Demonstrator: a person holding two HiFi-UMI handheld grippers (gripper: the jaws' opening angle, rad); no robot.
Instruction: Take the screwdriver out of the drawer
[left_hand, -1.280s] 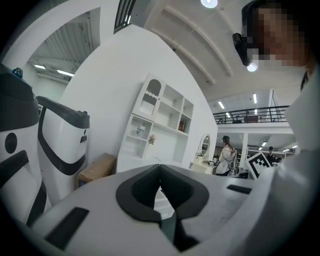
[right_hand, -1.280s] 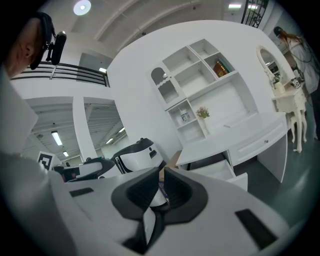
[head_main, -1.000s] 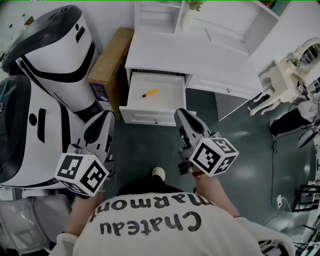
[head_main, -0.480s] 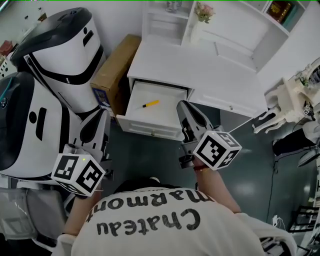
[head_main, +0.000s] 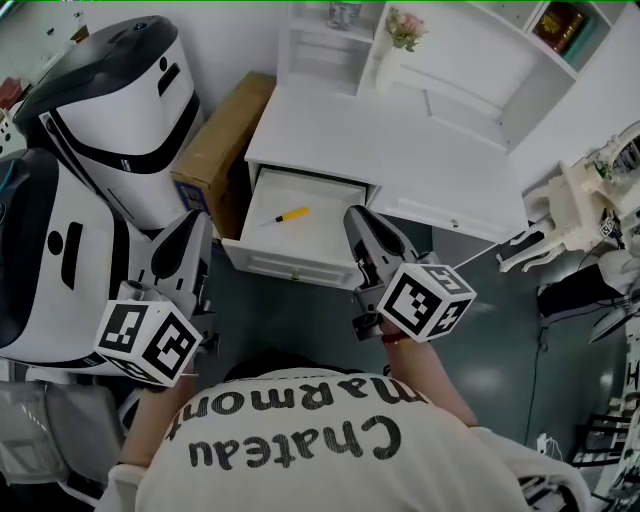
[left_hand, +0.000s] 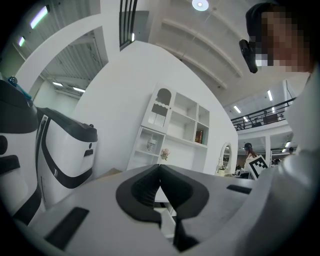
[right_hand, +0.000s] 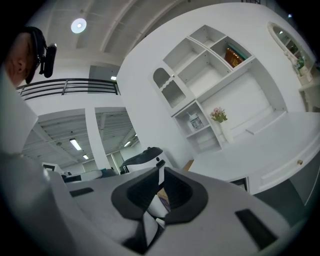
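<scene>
A small screwdriver (head_main: 286, 216) with a yellow handle lies inside the open white drawer (head_main: 262, 261) of a white desk (head_main: 400, 150). My left gripper (head_main: 193, 222) hangs to the left of the drawer front, its jaws closed together with nothing between them. My right gripper (head_main: 352, 217) hovers over the drawer's right front corner, jaws shut and empty. Both grippers point level toward the desk. In the left gripper view the tips (left_hand: 160, 168) meet; in the right gripper view the tips (right_hand: 161, 170) meet too.
A large white and black robot body (head_main: 90, 130) stands at the left, close to my left gripper. A cardboard box (head_main: 215, 140) leans between it and the desk. White shelves (head_main: 440, 50) with a flower vase (head_main: 400, 30) rise behind the desk. A white ornate stand (head_main: 575, 200) sits at the right.
Both grippers have edged forward toward the drawer; the right one now stands over the drawer's right front corner. The screwdriver has not moved.
</scene>
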